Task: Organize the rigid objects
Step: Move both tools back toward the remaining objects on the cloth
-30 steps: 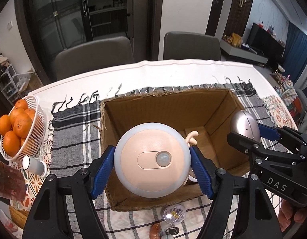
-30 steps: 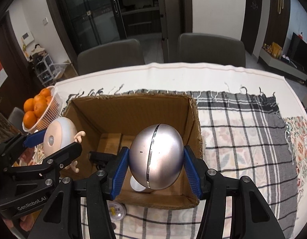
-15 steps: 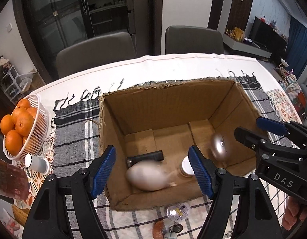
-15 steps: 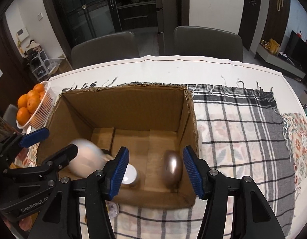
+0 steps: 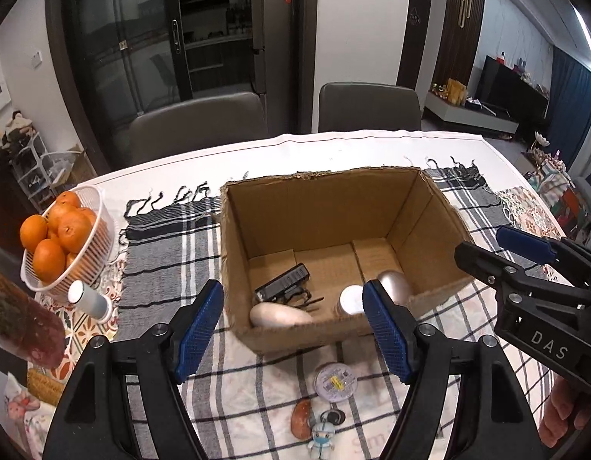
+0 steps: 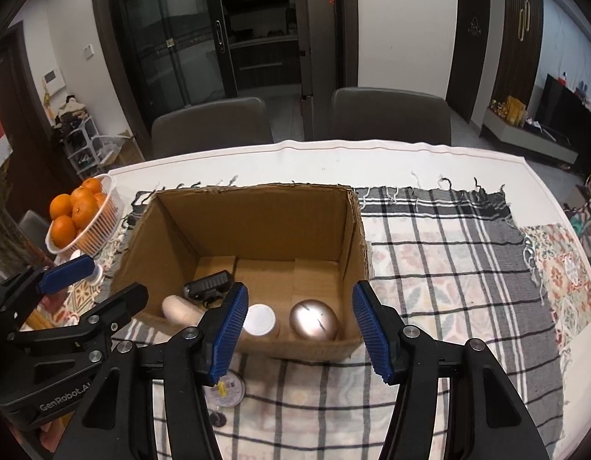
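An open cardboard box (image 5: 334, 199) (image 6: 257, 211) stands on a checked cloth. Inside lie a pale peach round light (image 5: 280, 315) (image 6: 180, 309), a silver egg-shaped object (image 5: 395, 287) (image 6: 314, 319), a white-lidded jar (image 5: 351, 299) (image 6: 259, 319) and a black device (image 5: 283, 283) (image 6: 208, 285). My left gripper (image 5: 293, 335) is open and empty above the box's near wall; it also shows in the right wrist view (image 6: 92, 280). My right gripper (image 6: 297, 331) is open and empty over the near right of the box; it also shows in the left wrist view (image 5: 487, 251).
A white basket of oranges (image 5: 65, 237) (image 6: 81, 218) and a small white cylinder (image 5: 89, 301) stand to the left. A round tin (image 5: 335, 380) (image 6: 225, 389), a small brown object (image 5: 302, 416) and a keychain figure (image 5: 321, 435) lie in front of the box. Two grey chairs (image 5: 203, 126) stand behind the table.
Both grippers opened and let go. The peach light and the silver egg dropped into the box and came to rest on its floor. Both grippers pulled back and up.
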Demonstrator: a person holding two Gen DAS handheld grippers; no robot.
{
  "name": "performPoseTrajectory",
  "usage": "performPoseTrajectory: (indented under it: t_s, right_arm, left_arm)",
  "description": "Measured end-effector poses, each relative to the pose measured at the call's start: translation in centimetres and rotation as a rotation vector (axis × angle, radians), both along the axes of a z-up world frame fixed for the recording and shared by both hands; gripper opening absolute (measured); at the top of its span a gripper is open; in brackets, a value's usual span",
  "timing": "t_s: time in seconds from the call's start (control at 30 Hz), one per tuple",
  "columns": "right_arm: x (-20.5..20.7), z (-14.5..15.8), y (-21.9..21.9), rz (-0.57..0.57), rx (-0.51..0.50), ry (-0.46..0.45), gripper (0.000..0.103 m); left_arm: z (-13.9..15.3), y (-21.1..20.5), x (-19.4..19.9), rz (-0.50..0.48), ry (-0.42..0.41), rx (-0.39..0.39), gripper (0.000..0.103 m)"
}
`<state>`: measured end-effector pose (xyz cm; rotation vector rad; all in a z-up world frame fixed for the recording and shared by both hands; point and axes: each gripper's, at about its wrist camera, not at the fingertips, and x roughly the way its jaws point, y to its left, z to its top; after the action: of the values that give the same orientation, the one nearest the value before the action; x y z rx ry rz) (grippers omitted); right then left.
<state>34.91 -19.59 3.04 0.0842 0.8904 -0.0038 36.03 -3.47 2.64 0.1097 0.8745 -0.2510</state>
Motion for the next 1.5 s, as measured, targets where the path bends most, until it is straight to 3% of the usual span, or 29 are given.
performPoseTrajectory:
  t_s: [0.63, 1.03, 1.5]
  right_arm:
    - [-8.0, -0.6, 0.9, -0.074, 0.036, 0.043, 0.058]
    - [-11.7, -2.6, 1.4, -0.132, 0.062, 0.104, 0.058]
    - [-14.2, -6.8, 1.7, -0.198, 0.079, 0.244, 0.058]
  left_arm:
    - [-0.9, 1.1, -7.5, -0.082, 0.026, -0.030, 0.074]
    - [-3.4, 1.3, -10.3, -0.128, 0.092, -0.003, 0.074]
    - [-7.5, 1.1, -11.3, -0.180, 0.188, 0.030, 0.074]
